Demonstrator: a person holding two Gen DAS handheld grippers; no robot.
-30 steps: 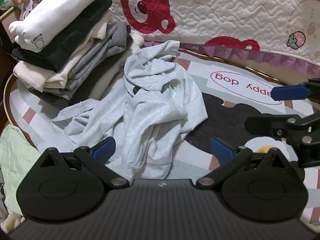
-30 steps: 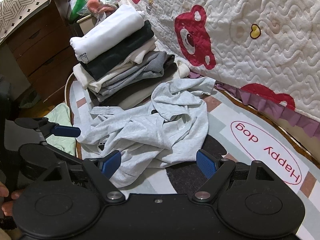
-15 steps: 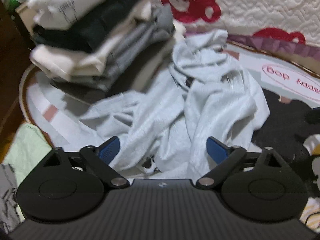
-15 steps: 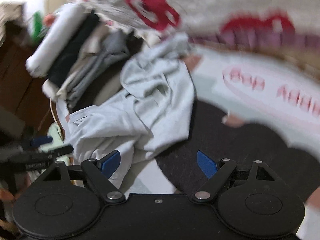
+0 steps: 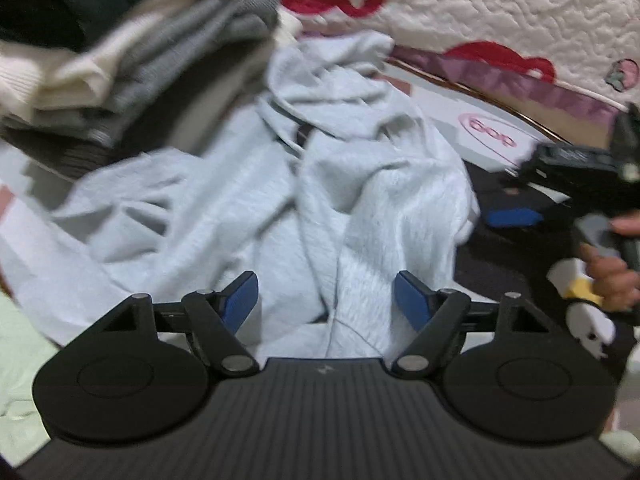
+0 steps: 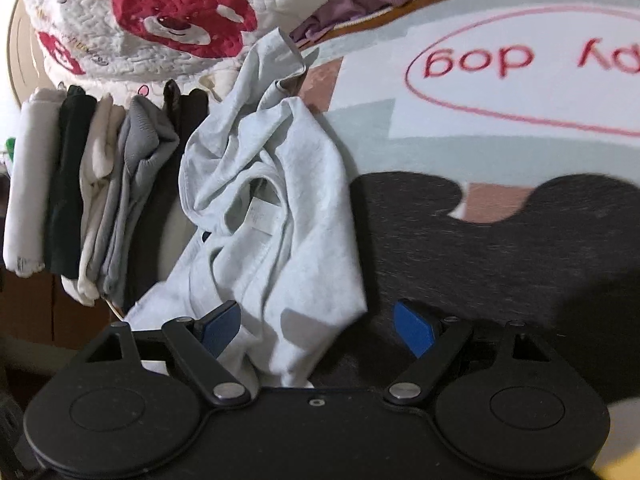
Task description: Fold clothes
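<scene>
A crumpled light grey hoodie (image 5: 360, 184) lies on the rug, and the right wrist view shows it too (image 6: 280, 200). My left gripper (image 5: 326, 300) points down at its near folds. Its jaws are closing with cloth bunched between them, but the pads stand clear of the fabric. My right gripper (image 6: 316, 326) is open low over the hoodie's right edge, with the hem lying against its left finger. In the left wrist view one of the right gripper's blue fingers (image 5: 510, 216) shows just right of the hoodie, with a person's hand (image 5: 608, 276) behind it.
A stack of folded clothes (image 5: 100, 60) stands left of the hoodie (image 6: 100, 192). A quilt with red bears (image 6: 160, 0) hangs behind. The patterned rug (image 6: 480, 220) stretches to the right. A pale green cloth (image 5: 20, 360) lies at the left edge.
Both grippers have come down close to the hoodie. The left jaws have narrowed around its folds. The right gripper has rolled and now sits at the hoodie's right edge.
</scene>
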